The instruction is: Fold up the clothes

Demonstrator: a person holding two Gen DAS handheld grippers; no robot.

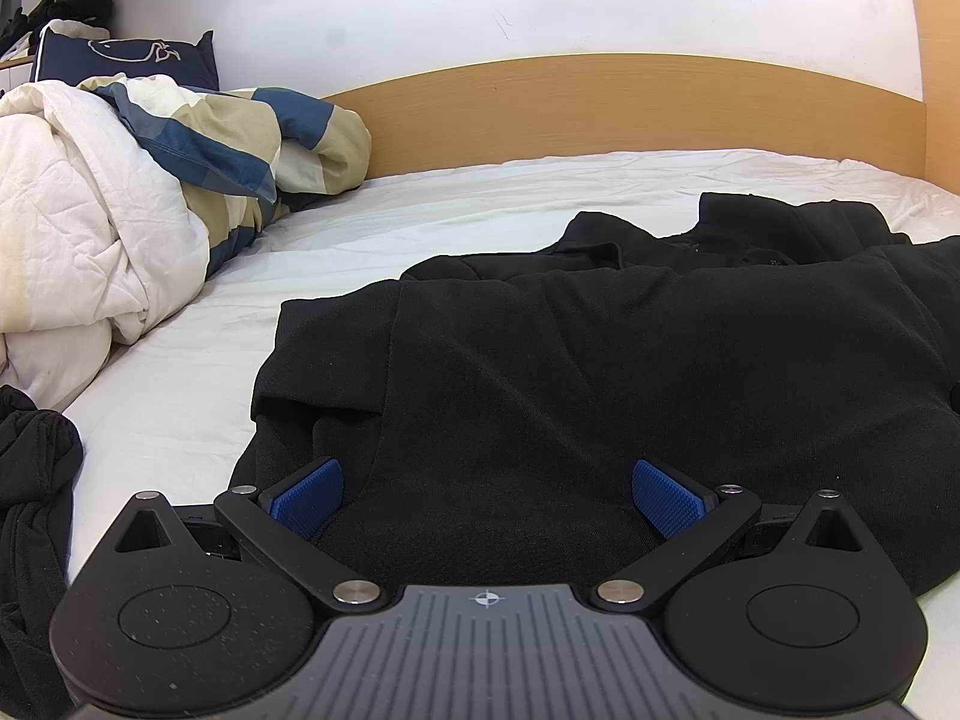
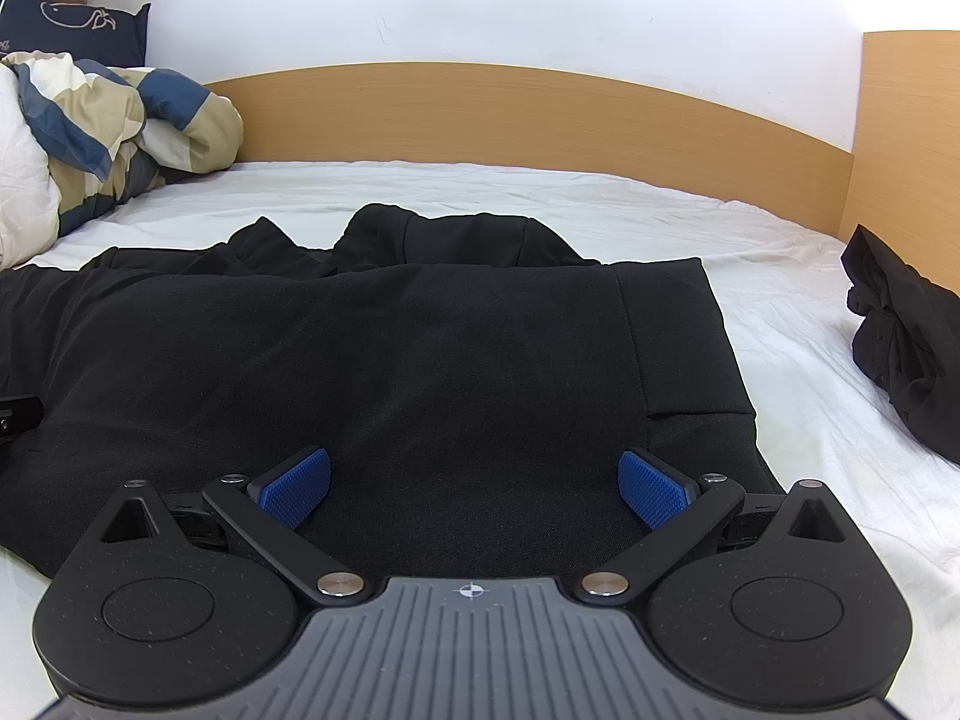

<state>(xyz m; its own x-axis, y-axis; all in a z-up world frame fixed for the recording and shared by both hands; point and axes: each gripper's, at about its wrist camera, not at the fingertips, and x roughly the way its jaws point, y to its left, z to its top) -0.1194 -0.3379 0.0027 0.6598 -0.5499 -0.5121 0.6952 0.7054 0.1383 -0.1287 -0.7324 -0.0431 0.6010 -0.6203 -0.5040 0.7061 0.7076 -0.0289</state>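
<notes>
Clothes here means one big black top (image 1: 570,372) that lies spread out flat on the white bed (image 1: 198,372). Its collar end points to the wooden headboard (image 1: 600,102), and its bottom edge is close to both grippers. One side of the top already looks folded in, with a straight edge running from the collar end down toward the grippers.

Left gripper (image 1: 486,498) hovers just over the bottom part of the top. Its jaws are spread wide and hold nothing. Right gripper (image 2: 474,489) hovers over the bottom part too, nearer the top's other side. Its jaws are also spread wide and hold nothing. I cannot tell if the blue pads (image 2: 297,489) touch the cloth.

Other things sit around the top. A puffy blanket (image 1: 90,228) with blue and tan checks is bunched up beside it, near the headboard, with a dark blue pillow (image 1: 126,57) behind. A small pile of black cloth (image 2: 900,336) rests on the bed well apart from the top, on its far side. Another black cloth (image 1: 30,498) lies off the other side.

I think the step now is getting ready to grab the bottom edge. Next, both grippers need to go down, pinch that edge at two spots, and lift it together toward the collar so the top folds in half.
</notes>
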